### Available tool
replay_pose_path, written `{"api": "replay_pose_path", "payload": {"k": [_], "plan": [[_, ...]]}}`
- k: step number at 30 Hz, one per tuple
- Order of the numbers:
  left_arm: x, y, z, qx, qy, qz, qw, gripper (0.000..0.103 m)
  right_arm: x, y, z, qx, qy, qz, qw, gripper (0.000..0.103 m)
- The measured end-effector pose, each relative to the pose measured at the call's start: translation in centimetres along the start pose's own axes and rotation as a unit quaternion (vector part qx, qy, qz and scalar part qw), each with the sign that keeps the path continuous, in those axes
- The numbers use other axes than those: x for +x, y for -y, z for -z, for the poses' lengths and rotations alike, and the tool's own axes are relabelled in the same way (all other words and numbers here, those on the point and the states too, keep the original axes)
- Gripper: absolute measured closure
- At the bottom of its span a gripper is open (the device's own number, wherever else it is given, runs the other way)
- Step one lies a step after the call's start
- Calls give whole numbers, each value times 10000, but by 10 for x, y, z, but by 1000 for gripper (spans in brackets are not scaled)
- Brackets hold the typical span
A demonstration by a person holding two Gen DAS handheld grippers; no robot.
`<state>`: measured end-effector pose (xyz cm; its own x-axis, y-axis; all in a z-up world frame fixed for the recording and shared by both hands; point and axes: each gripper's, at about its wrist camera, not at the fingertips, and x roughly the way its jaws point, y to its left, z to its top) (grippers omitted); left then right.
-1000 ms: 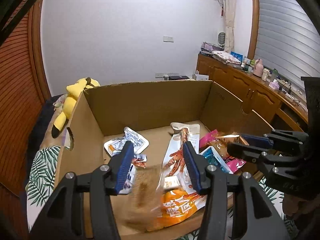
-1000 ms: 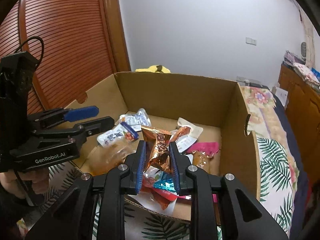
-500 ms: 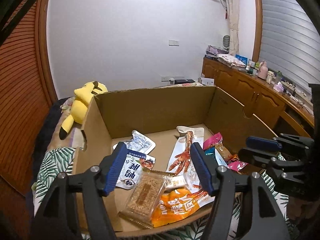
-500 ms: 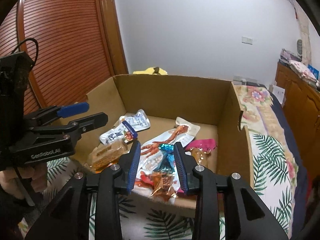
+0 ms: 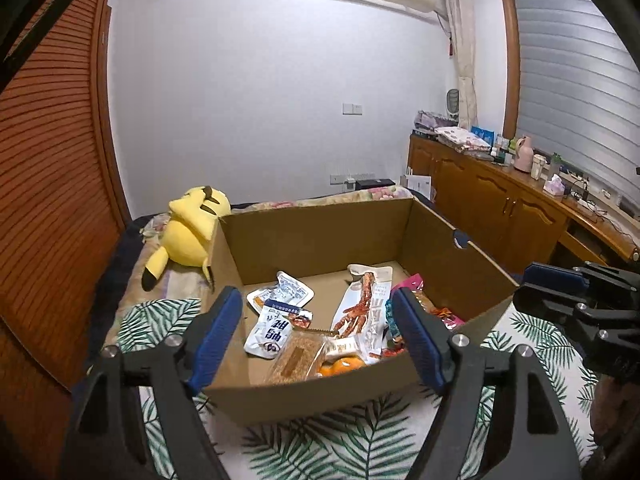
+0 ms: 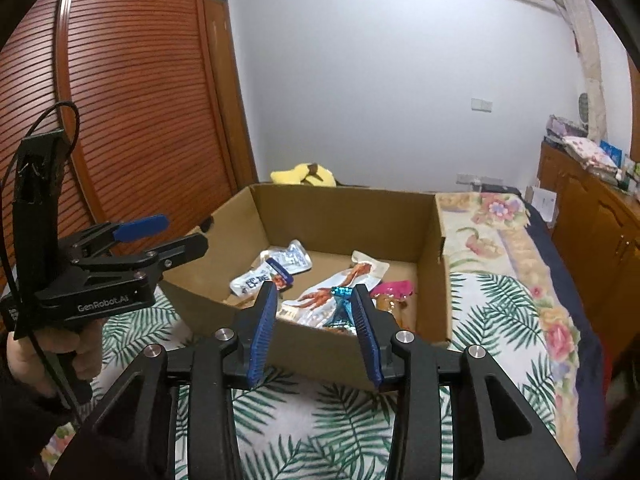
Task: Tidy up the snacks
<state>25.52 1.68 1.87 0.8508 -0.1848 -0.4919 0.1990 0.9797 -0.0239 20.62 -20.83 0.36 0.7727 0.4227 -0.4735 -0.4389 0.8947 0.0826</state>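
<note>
open brown cardboard box (image 5: pixel 320 236) fills centre frame on a palm-leaf bedspread (image 5: pixel 344 440). inside it, lower centre: long white chicken-feet pouch (image 5: pixel 366 308), white-and-blue sachet (image 5: pixel 272 332), clear-wrapped brown crumb bar (image 5: pixel 294 362), pink wrapper (image 6: pixel 394 288), blue foil packet (image 6: pixel 340 304). left gripper (image 5: pixel 316 332) spread wide, nothing between its pads; right gripper (image 6: pixel 316 324) partly parted, also empty; both jaw pairs have just been opening. reads as drop-off finished. next move likely calls for finding another loose snack outside the box; none visible.
</note>
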Motion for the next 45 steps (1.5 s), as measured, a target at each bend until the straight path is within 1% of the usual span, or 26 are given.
{"api": "replay_pose_path", "payload": {"k": [2, 4, 6, 7, 8, 9, 10, 12, 13, 15, 17, 21, 26, 28, 34, 40, 45], "plan": [[-13, 2, 1, -9, 48, -34, 10000, 23, -11, -3, 1, 20, 68, 21, 10000, 53], [-24, 4, 2, -7, 98, -79, 9999, 16, -22, -7, 3, 39, 131, 62, 9999, 45], [-34, 5, 4, 1, 171, -119, 9998, 11, -32, -11, 5, 45, 203, 133, 9997, 31], [-40, 6, 5, 11, 212, -152, 9997, 9, -36, -12, 6, 46, 235, 164, 9996, 28], [-43, 7, 5, 14, 226, -190, 9996, 7, -40, -14, 7, 58, 276, 206, 9994, 21], [-47, 8, 6, 2, 251, -253, 9994, 2, -43, -15, 7, 69, 300, 225, 9993, 14], [-52, 9, 7, -13, 296, -307, 9991, 0, -47, -16, 9, 84, 333, 248, 9991, 11], [-62, 10, 10, -71, 435, -423, 9981, 0, -52, -17, 11, 96, 367, 318, 9988, 2], [-64, 10, 11, -90, 468, -497, 9976, 0, -54, -18, 12, 98, 390, 377, 9985, 0], [-68, 11, 12, -129, 455, -691, 9965, 0, -59, -20, 16, 105, 417, 506, 9978, 0], [-71, 10, 14, -143, 407, -745, 9963, 0, -61, -20, 18, 111, 400, 599, 9973, 0], [-79, 15, 17, -32, 452, -875, 9951, 0, -68, -21, 22, 128, 445, 678, 9966, 0], [-92, 18, 20, -149, 462, -815, 9955, 0, -82, -25, 25, 132, 523, 686, 9962, 0], [-98, 21, 21, -170, 469, -843, 9952, 0, -86, -26, 26, 122, 556, 703, 9959, 0], [-119, 30, 30, -54, 537, -834, 9951, 0, -103, -31, 31, 103, 647, 719, 9953, 0], [-140, 35, 42, -195, 500, -797, 9954, 0, -129, -37, 42, 112, 747, 711, 9946, 0], [-163, 40, 53, -288, 534, -791, 9950, 0, -159, -46, 53, 86, 896, 680, 9936, 0]]}}
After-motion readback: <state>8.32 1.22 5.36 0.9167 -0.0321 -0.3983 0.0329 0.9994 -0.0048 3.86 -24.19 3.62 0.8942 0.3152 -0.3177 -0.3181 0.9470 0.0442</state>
